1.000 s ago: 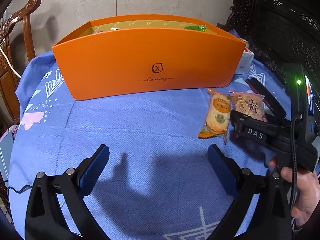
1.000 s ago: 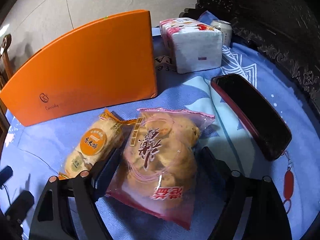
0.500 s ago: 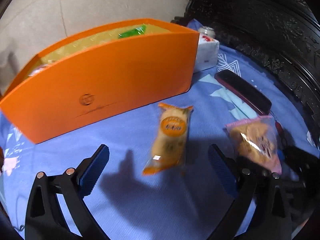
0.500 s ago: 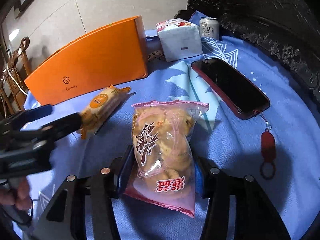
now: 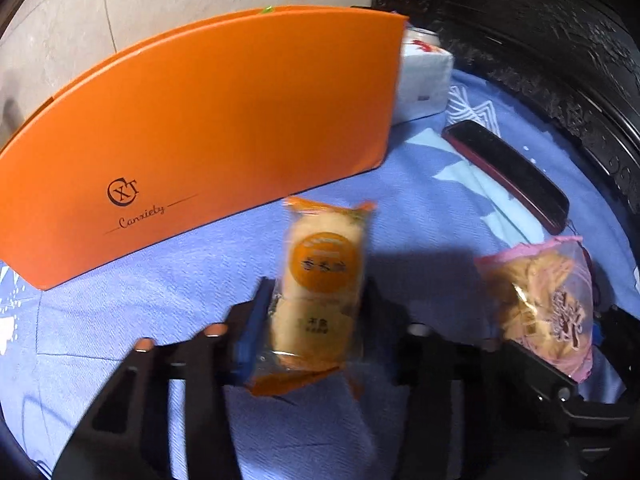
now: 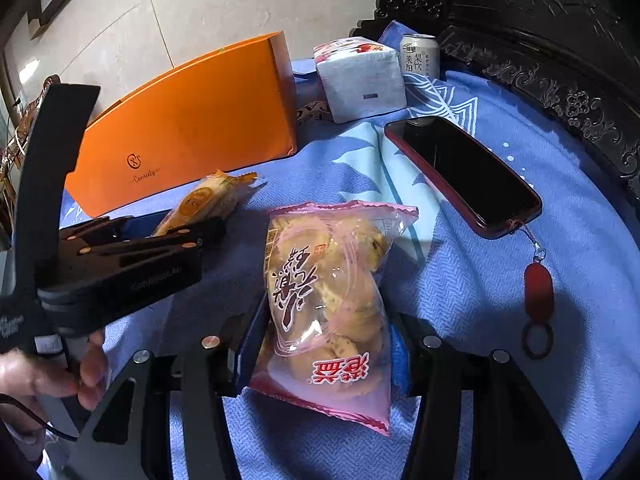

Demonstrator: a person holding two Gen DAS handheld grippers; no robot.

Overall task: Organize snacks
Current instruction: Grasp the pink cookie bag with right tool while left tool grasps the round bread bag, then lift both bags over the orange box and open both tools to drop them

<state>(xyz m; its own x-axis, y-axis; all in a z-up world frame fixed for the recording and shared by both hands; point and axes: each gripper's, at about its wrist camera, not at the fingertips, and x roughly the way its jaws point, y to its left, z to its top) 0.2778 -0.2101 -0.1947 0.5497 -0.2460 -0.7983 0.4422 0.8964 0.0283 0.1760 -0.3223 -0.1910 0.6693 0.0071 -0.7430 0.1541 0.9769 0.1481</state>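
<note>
A blue patterned tablecloth [image 6: 500, 300] is seen covering a table backed by dark carved wooden furniture [image 6: 560, 40]. An orange cardboard box with a curved front wall [image 5: 208, 120] is stood at the far left, and just beside its right end a white paper tissue pack [image 6: 360, 80] and a pale drink can [image 6: 420, 56] are crowded together. A black phone in a red case [image 6: 460, 172] is laid diagonally on the right, with a red oval charm [image 6: 538, 284] trailing from it. The left gripper [image 5: 316, 320] is closed on an orange-labelled clear packet of round crackers [image 5: 320, 280], pinched between its blue pads at the packet's lower half, just in front of the box wall; its jaws have just been closing. The right gripper [image 6: 326, 344] is clamped on a pink-edged clear bag of biscuits [image 6: 328, 292], which is lying on the cloth. The can, the charm and a person's hand [image 6: 44, 372] around the left gripper's handle are shown only in the right wrist view; the left wrist view is blurred. Neither view shows inside the box. Open cloth is left between the two snacks and in front of the box, while the phone and furniture hem in the right edge.
</note>
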